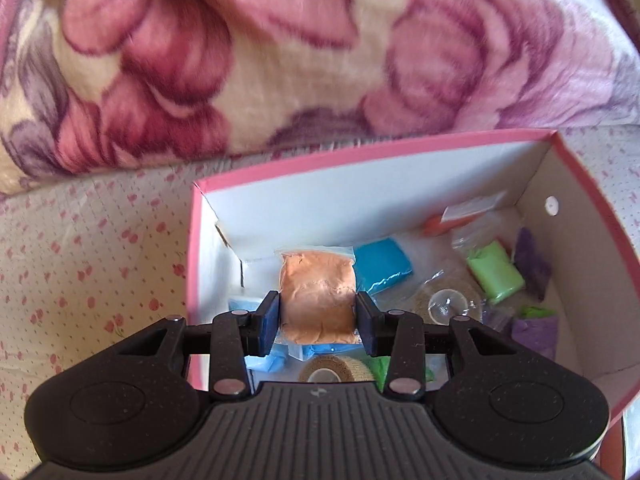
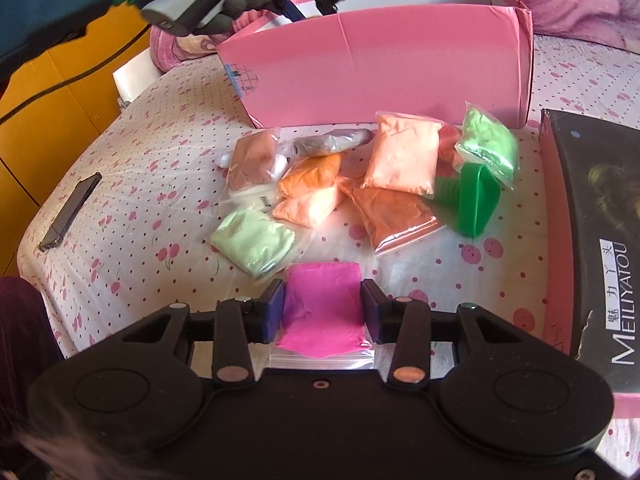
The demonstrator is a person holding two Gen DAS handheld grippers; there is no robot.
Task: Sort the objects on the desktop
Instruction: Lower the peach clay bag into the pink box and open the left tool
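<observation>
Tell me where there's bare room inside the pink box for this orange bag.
The far-left floor of the pink box, between its left wall and the blue bag, looks bare. The right end is crowded: light green bag, purple bags, clear dome. The near edge holds a tape roll. The left gripper holds the orange bag above that left side.

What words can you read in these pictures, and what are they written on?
"MEILIYATOU": white letters on the black box at the right.
Three small white Chinese characters above that word on the same box: too small to read surely.
A small barcode sticker on a bag in the pile: too small to read.
A blue grid mark on the pink box: no words.
</observation>
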